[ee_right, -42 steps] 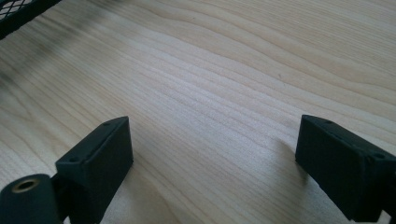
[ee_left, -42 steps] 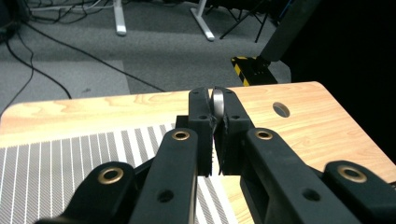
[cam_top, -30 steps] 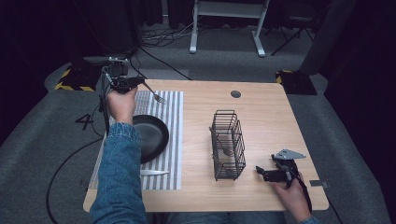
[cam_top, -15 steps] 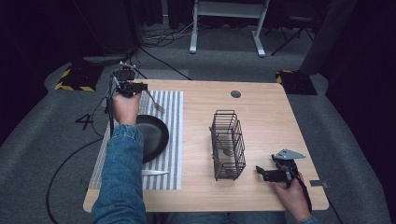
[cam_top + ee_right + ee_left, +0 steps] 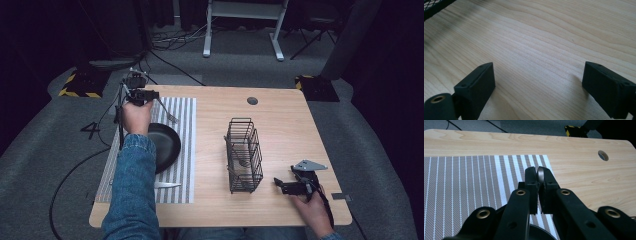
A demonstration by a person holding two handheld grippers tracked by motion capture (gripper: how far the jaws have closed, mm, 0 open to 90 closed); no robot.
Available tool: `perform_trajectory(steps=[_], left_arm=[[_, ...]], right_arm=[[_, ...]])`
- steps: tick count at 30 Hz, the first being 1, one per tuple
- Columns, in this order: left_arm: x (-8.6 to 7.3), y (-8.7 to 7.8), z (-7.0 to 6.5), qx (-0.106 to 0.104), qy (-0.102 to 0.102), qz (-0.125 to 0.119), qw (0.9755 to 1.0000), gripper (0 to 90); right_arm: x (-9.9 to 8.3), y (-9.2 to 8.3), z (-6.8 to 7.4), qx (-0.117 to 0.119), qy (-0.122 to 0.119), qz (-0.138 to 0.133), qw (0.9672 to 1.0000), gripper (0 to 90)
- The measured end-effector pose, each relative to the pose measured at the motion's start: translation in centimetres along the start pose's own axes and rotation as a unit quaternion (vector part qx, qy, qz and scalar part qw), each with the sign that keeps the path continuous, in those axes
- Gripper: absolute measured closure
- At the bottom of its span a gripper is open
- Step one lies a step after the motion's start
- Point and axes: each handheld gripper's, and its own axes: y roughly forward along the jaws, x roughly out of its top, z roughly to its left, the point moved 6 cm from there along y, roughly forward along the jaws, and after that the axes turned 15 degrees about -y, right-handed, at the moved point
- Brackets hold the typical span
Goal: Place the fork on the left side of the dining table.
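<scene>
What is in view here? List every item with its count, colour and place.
table: one, light wood, under everything
cable hole: one, dark, far side of the table
placemat: one, grey with white stripes, left part of the table
pan: one, black, on the placemat
knife: one, silver, near end of the placemat
wire basket: one, black, upright at mid table; small grey item inside, unclear
fork: one, silver, held above the placemat's far end
left hand-held gripper: black, shut on the fork
right hand-held gripper: black, open, low at the table's near right
sleeve: blue denim, left arm
</scene>
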Motion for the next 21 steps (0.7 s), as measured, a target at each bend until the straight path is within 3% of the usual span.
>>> perform_trajectory(steps=[2,6,13,21], left_arm=[[0.1,0.1,0.2,-0.002,0.0,-0.001,1.0,85.6],[0.2,0.4,0.6,0.016,0.024,0.001,0.9996,77.0],[0.4,0.4,2.0,0.015,0.018,0.002,0.9997,69.9],[0.1,0.2,4.8,-0.001,-0.005,-0.004,1.0,66.5]], right_arm=[[0.0,0.0,0.0,0.0,0.0,0.0,1.0,11.1],[0.0,0.0,0.0,0.0,0.0,0.0,1.0,11.1],[0.0,0.0,0.0,0.0,0.0,0.0,1.0,11.1],[0.0,0.0,0.0,-0.003,0.003,0.001,1.0,11.2]])
